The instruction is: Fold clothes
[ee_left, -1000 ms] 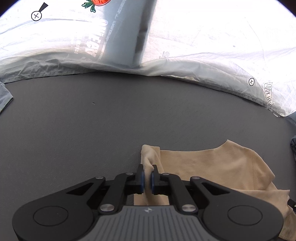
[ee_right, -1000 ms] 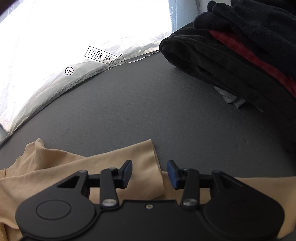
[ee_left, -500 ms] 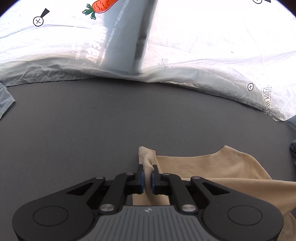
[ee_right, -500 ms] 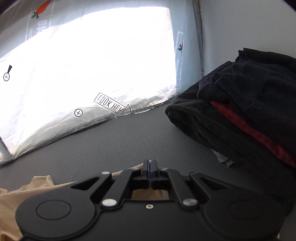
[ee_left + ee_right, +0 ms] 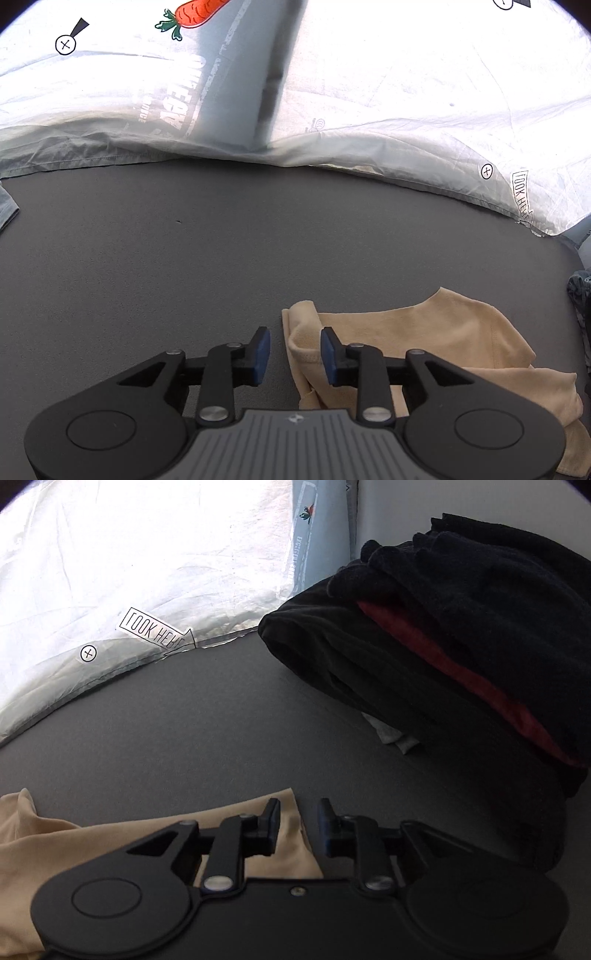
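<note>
Nearest us, both jaws are opening: our left gripper (image 5: 294, 350) frees a bunched corner of the tan garment (image 5: 424, 332), our right gripper (image 5: 297, 825) its other corner, so the fold lies flat on the tabletop (image 5: 221, 240). Farther right sits a dark clothes pile (image 5: 443, 646).

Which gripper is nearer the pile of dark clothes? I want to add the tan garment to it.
Right. The right gripper, jaws opening over the tan garment, has the dark pile just ahead to its right. The left gripper sees only the pile's edge, far right.
</note>
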`<state>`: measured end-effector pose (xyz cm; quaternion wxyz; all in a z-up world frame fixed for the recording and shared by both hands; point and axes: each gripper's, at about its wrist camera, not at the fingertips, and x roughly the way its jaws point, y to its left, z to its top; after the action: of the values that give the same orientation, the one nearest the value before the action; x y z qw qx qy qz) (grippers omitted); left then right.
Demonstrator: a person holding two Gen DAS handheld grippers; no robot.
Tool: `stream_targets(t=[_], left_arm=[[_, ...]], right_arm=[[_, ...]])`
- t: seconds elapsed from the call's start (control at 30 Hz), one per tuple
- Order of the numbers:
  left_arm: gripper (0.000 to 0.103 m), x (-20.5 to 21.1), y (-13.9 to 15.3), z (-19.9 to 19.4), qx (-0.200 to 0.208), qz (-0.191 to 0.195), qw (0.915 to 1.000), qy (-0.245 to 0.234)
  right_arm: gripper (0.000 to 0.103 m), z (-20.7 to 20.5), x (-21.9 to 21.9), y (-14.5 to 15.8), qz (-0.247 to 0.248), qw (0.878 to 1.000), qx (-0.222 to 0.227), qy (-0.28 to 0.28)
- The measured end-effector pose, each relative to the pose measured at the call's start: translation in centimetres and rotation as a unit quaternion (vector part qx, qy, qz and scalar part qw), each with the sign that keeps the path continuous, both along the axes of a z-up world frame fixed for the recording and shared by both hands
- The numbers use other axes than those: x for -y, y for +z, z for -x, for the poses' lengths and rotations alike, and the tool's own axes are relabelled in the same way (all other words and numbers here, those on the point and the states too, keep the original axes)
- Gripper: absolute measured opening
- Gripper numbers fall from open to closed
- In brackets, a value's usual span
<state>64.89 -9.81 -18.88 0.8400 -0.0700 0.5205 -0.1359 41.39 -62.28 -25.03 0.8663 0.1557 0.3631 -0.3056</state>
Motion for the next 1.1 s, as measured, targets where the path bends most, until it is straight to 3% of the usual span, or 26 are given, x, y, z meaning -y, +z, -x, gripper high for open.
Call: stream_targets(t=[0.13, 0.23, 0.37, 0.47, 0.67, 0.73, 0.77, 0.8, 0.93, 1.1], left_arm=[[0.033, 0.1, -0.4, 0.2, -0.043, 0.057, 0.9974, -0.003], [0.043, 0.4, -0.7, 0.8, -0.046, 0.079, 0.9958, -0.004], [0.044, 1.7, -1.0, 0.6, -0.036, 0.066, 0.9968, -0.026], [0.044, 2.6, -1.4, 0.0, -0.032, 0.083, 0.9954, -0.037], [0.045, 4.3, -3.3, -1.1, -0.043, 0.089, 0.9941, -0.044], [0.045, 4.5, -3.0, -1.0, -0.041, 0.083, 0.9948, -0.042], [0.045, 4.5, -2.7, -0.9, -0.039, 0.079, 0.9952, -0.042], [0.046, 4.3, -2.4, -0.7, -0.035, 0.073, 0.9960, -0.040], [0.051, 2.9, -0.3, 1.0, -0.006, 0.043, 0.9986, -0.031], [0.057, -1.4, 2.2, 5.4, 0.019, 0.026, 0.9995, 0.005]], right_arm=[[0.025, 1.0, 1.1, 0.0, -0.050, 0.998, 0.029, -0.031], [0.037, 1.1, 1.3, -0.1, -0.069, 0.996, 0.040, -0.033], [0.043, 0.5, 1.2, -0.4, -0.074, 0.996, 0.036, -0.019], [0.048, -0.4, 1.0, -0.7, -0.065, 0.998, 0.026, -0.002], [0.050, -2.2, 1.0, -1.6, -0.072, 0.997, 0.006, 0.017], [0.039, -2.6, 0.7, -1.6, -0.056, 0.998, -0.003, 0.024], [0.026, -2.8, 0.5, -1.6, -0.044, 0.999, -0.010, 0.027], [0.005, -2.8, 0.5, -1.5, -0.041, 0.998, -0.011, 0.038], [0.003, -2.2, 0.4, -0.6, -0.038, 0.998, 0.008, 0.049], [0.003, -0.4, -1.0, 2.9, -0.026, 0.996, 0.062, 0.059]])
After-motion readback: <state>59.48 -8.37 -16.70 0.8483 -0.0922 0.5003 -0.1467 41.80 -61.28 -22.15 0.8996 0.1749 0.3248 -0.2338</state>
